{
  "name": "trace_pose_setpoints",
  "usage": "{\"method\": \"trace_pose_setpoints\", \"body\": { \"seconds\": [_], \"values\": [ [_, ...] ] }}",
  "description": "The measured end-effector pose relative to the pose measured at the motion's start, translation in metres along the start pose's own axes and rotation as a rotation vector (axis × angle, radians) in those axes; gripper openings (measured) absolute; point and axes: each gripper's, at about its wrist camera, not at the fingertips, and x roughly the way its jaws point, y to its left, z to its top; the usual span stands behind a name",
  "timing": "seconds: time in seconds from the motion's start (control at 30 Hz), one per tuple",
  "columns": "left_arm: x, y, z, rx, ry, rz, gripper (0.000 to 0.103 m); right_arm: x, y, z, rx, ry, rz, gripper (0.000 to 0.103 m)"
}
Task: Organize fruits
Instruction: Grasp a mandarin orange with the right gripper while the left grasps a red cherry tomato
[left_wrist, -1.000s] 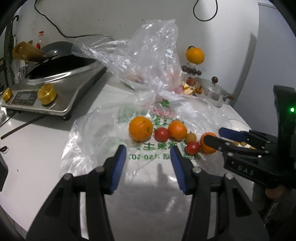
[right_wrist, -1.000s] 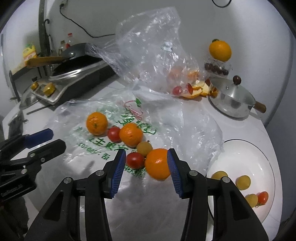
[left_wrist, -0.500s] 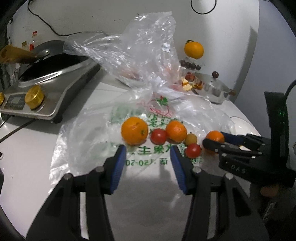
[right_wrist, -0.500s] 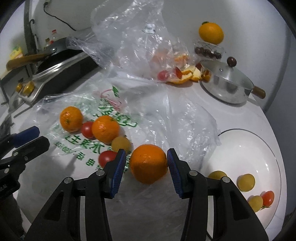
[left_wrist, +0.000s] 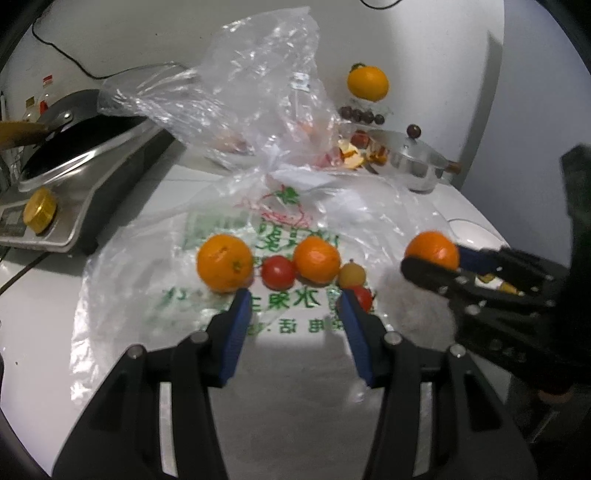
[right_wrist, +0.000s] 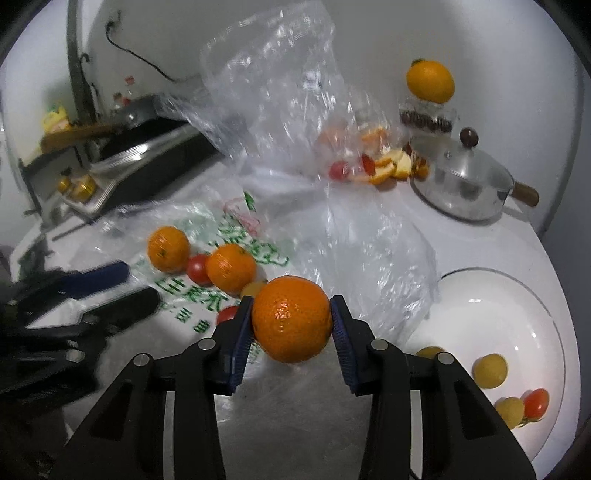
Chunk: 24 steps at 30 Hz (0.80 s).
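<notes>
The right gripper (right_wrist: 291, 321) has just closed its jaws on an orange (right_wrist: 291, 319), and both blue pads press its sides, holding it clear of the table. Right of those jaws sits a white plate (right_wrist: 491, 295) holding three small yellow fruits (right_wrist: 490, 370) and a cherry tomato (right_wrist: 536, 401); one yellow fruit is half hidden behind the right finger. Left of and beyond the held orange, loose fruit lies on a flattened printed plastic bag (right_wrist: 236, 240): two more oranges (right_wrist: 168, 249), a tomato between them, and a yellow fruit and another tomato largely covered by the gripper and its load. Further beyond the jaws a crumpled clear bag (right_wrist: 277, 92) holds reddish and orange pieces, blurred and hard to name, with orange peel beside it. A lidded steel pot (right_wrist: 465, 181) stands far right, its contents hidden. The left gripper (left_wrist: 295, 306) hangs with jaws partly apart and nothing between them, the row of loose fruit just beyond its tips; its right finger cuts off one tomato (left_wrist: 362, 297).
</notes>
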Motion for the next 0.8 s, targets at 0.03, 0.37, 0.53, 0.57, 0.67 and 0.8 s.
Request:
{"method": "trace_pose_setpoints", "body": {
  "seconds": [0.03,0.37,0.53,0.57,0.67,0.8],
  "values": [
    [0.001,-0.003,0.0,0.003,0.005,0.001,0.051,-0.005,-0.001,0.001,-0.004,-0.013,0.002,0.043],
    [0.027,-0.037,0.005,0.069,0.06,-0.002,0.051,-0.026,-0.026,0.005,0.021,-0.078,0.015,0.043],
    [0.041,-0.047,0.004,0.089,0.096,0.0,0.051,-0.029,-0.04,-0.001,0.036,-0.076,0.014,0.043],
    [0.043,-0.048,0.005,0.093,0.102,0.001,0.051,-0.03,-0.043,-0.001,0.04,-0.077,0.013,0.043],
    [0.049,-0.051,0.003,0.1,0.122,0.007,0.051,-0.033,-0.048,-0.004,0.043,-0.083,0.007,0.043],
    [0.054,-0.051,0.003,0.098,0.135,0.01,0.046,-0.036,-0.051,-0.006,0.046,-0.088,0.007,0.043]
  ]
}}
